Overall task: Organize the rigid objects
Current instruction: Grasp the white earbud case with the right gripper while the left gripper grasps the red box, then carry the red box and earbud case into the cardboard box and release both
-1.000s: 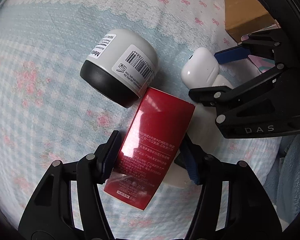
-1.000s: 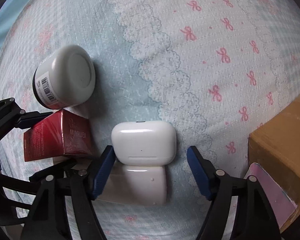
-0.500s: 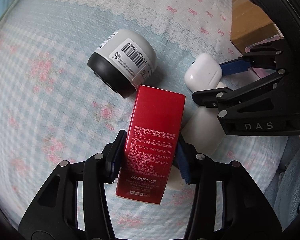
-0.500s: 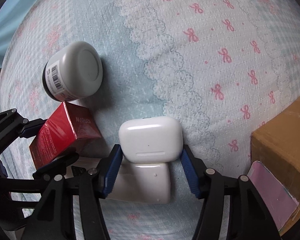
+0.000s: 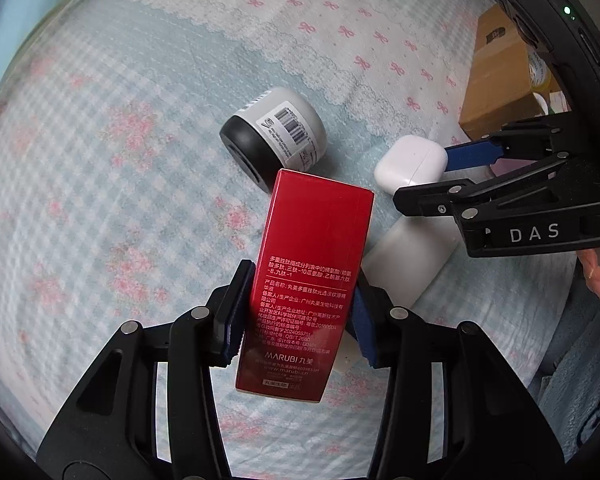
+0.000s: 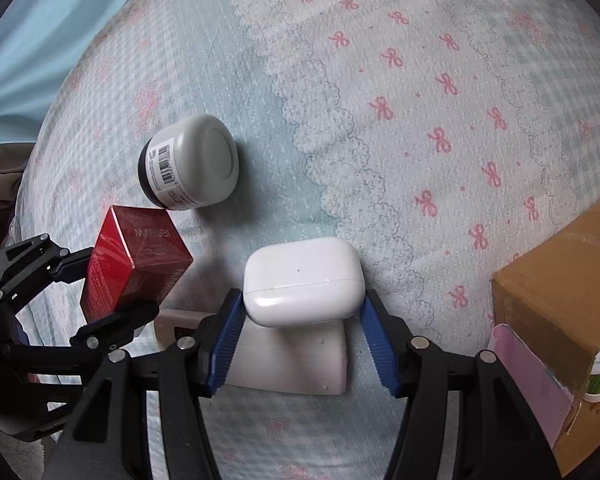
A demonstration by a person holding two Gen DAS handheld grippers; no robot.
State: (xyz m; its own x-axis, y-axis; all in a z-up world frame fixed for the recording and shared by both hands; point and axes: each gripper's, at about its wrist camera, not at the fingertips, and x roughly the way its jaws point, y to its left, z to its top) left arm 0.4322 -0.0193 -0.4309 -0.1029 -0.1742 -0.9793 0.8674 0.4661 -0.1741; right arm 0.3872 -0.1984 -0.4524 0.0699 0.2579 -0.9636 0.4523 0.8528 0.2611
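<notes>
My left gripper (image 5: 298,314) is shut on a red Marubi box (image 5: 308,280) and holds it lifted above the bedspread; the box also shows in the right wrist view (image 6: 134,260). My right gripper (image 6: 300,340) is shut on a white earbud case (image 6: 302,280), which also shows in the left wrist view (image 5: 410,164). A flat white block (image 6: 296,356) lies on the cloth under the case. A grey jar with a black base (image 5: 274,144) lies on its side beyond the red box, also in the right wrist view (image 6: 190,162).
A cardboard box (image 6: 560,304) stands at the right, with a pink sheet (image 6: 528,384) against it. The surface is a soft bedspread (image 5: 100,160) with checks, lace and pink bows. The two grippers are close together.
My left gripper closed on the red box and raised it, turning it more upright. My right gripper closed on the earbud case and lifted it off the white block.
</notes>
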